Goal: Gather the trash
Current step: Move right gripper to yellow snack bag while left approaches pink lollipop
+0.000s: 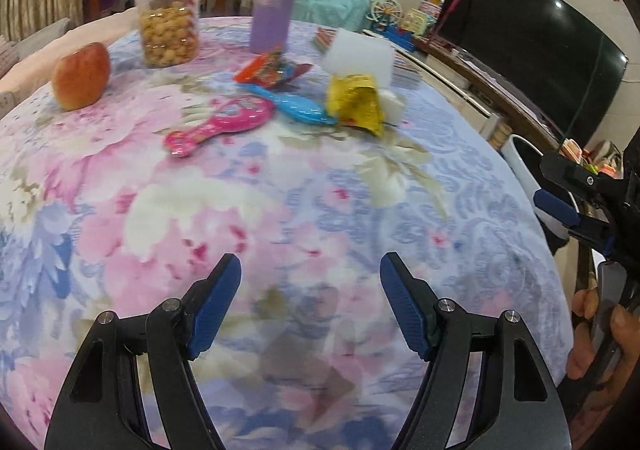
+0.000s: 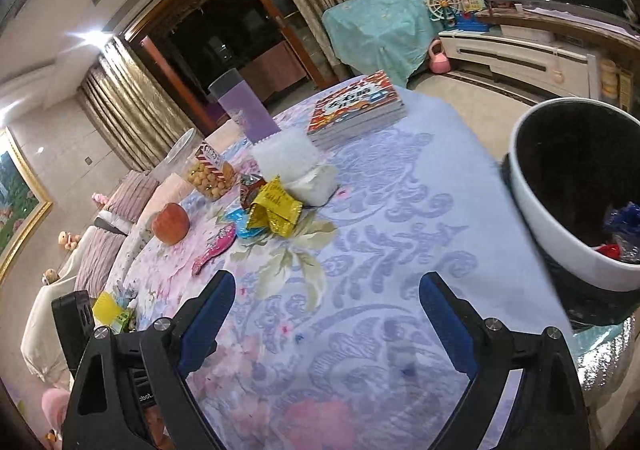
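Both tools empty, wrappers waiting beside the white foam block

Your left tool [image 1: 310,306] and right tool [image 2: 326,324] hover with fingers apart over the floral-clothed desk [image 2: 380,210]. The crumpled yellow foil wrapper [image 2: 274,212] lies against the white foam block [image 2: 296,166], the red snack wrapper [image 1: 270,68] just behind it. Pinch the yellow wrapper's raised fold, then carry it to the white-rimmed trash bin [image 2: 560,234] off the desk's edge.

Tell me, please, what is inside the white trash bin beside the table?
Inside the white trash bin, the right wrist view shows crumpled blue and clear wrappers and a small red piece near the rim. The rest of the interior is dark, so anything deeper cannot be seen.
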A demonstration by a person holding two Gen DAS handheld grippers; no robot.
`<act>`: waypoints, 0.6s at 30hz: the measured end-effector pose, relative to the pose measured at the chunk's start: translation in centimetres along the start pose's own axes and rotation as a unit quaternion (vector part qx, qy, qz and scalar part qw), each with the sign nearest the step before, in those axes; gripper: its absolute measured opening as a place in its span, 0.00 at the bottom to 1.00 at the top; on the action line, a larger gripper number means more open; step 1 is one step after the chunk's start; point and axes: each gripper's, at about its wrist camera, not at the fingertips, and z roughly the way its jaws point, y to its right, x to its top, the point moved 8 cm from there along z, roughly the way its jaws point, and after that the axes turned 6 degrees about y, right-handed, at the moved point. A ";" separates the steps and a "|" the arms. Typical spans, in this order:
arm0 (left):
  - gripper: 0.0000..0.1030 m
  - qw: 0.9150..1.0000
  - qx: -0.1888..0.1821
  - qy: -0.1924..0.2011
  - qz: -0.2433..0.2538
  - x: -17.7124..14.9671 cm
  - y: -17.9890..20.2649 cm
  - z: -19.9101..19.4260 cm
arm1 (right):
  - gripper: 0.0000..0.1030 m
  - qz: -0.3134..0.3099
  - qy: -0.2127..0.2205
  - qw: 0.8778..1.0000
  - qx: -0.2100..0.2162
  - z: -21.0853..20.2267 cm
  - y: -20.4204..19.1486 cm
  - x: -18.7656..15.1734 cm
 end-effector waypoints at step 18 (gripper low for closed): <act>0.72 0.999 0.043 -0.010 0.004 2.1 -5.1 1.5 | 0.92 -0.039 -0.009 0.999 0.008 4.3 -3.8 0.4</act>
